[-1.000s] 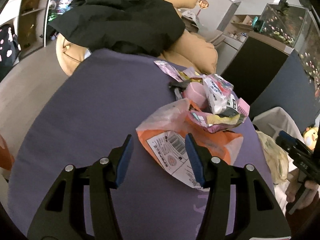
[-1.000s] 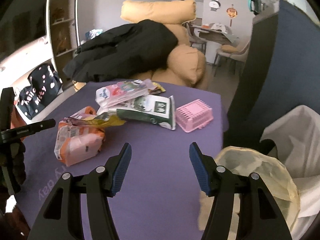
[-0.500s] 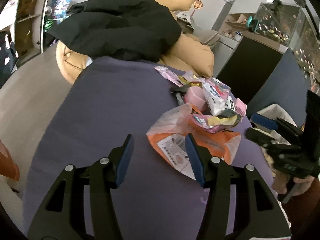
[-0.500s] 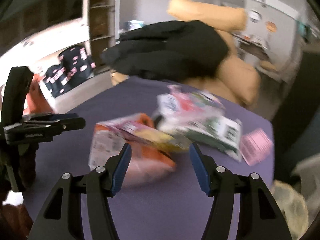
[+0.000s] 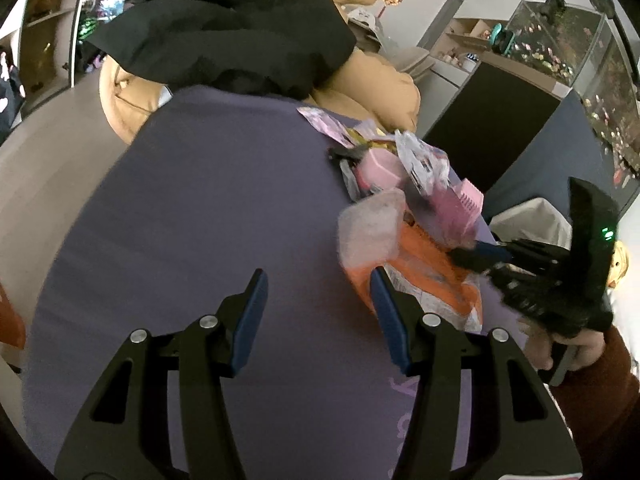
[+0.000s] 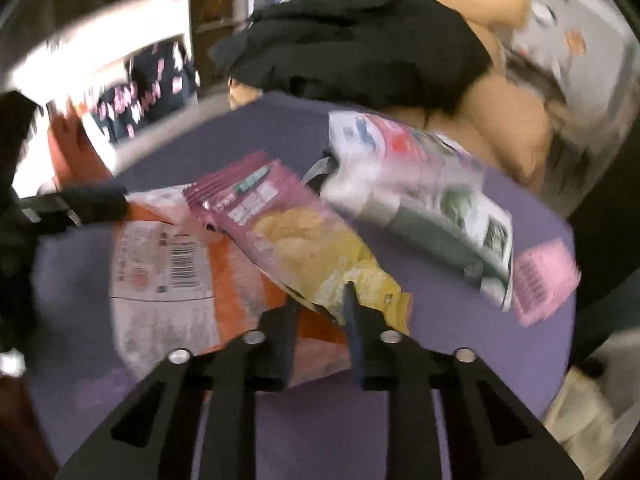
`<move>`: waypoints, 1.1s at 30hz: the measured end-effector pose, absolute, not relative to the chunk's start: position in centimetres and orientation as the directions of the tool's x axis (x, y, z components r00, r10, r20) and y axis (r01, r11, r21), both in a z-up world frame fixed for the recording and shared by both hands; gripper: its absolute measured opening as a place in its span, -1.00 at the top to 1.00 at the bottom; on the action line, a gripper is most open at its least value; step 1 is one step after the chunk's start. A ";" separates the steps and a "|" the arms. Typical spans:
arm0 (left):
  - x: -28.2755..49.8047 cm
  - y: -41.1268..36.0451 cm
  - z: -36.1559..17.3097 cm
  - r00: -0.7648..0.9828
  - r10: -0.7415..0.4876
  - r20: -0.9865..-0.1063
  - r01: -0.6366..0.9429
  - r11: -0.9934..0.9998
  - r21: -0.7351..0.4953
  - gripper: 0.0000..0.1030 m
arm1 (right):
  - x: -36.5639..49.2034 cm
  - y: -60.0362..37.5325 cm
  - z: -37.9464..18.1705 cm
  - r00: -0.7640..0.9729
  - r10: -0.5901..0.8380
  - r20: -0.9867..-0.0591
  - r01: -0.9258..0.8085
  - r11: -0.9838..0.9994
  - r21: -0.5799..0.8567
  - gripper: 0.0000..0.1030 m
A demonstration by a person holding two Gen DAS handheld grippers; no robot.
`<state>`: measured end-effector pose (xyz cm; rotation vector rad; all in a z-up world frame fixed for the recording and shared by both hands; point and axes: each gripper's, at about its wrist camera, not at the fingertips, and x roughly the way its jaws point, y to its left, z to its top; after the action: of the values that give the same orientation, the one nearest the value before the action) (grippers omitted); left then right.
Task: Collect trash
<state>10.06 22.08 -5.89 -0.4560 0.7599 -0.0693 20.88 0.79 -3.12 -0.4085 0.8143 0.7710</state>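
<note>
Right wrist view: right gripper point(image 6: 320, 300) jaws closing on the pink-yellow chip bag's point(image 6: 296, 236) near edge, atop the orange packet point(image 6: 168, 264). Left gripper point(image 5: 316, 312) jaws half-wide, empty, over bare purple bench point(image 5: 200, 220).

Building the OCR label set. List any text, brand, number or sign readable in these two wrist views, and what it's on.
Nothing reads cleanly.
Orange packet: white label with a barcode and a round red mark, print too blurred.
Pink and yellow snack bag: light lettering, blurred.
Green and white packet: a square code, print unreadable.
Purple cover: pale script letters at the bottom edge, cut off by the left gripper.
</note>
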 end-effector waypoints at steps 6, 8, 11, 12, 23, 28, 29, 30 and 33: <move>10.4 20.3 -6.4 0.706 -0.250 -0.663 -0.075 0.904 -0.421 0.02 | 19.9 -4.5 -1.3 0.467 0.490 -0.736 -0.673 0.737 0.063 0.89; 10.5 20.0 -6.6 0.699 -0.246 -0.672 -0.081 0.905 -0.417 0.02 | 20.1 -6.3 -1.0 0.467 0.493 -0.734 -0.630 0.768 0.116 0.89; 10.6 19.6 -6.9 0.686 -0.247 -0.684 -0.093 0.903 -0.419 0.02 | 19.9 -8.1 -0.9 0.483 0.486 -0.728 -0.599 0.790 0.130 0.89; 10.7 19.5 -7.0 0.681 -0.250 -0.688 -0.095 0.902 -0.422 0.02 | 20.0 -8.3 -0.9 0.482 0.487 -0.728 -0.595 0.792 0.136 0.89; 14.7 18.3 -7.4 0.687 -0.234 -0.688 -0.103 0.906 -0.412 0.02 | 20.0 -11.4 -0.9 0.508 0.484 -0.712 -0.539 0.824 0.176 0.89; 17.4 18.5 -7.0 0.712 -0.210 -0.671 -0.103 0.913 -0.395 0.02 | 19.3 -11.8 0.9 0.518 0.508 -0.688 -0.556 0.811 0.180 0.89; 17.5 18.6 -6.9 0.711 -0.206 -0.672 -0.111 0.911 -0.396 0.02 | 19.2 -11.8 1.2 0.520 0.508 -0.687 -0.558 0.811 0.178 0.89; 17.3 18.7 -6.7 0.713 -0.210 -0.669 -0.113 0.907 -0.405 0.02 | 19.2 -11.8 1.4 0.520 0.506 -0.688 -0.558 0.811 0.175 0.89; 16.2 19.1 -6.5 0.709 -0.207 -0.674 -0.126 0.904 -0.409 0.02 | 19.3 -11.9 1.4 0.514 0.492 -0.703 -0.553 0.816 0.168 0.89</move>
<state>16.24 19.05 -6.46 -0.4523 0.7887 -0.0466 19.33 -11.87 1.37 -0.0812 0.8181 0.6288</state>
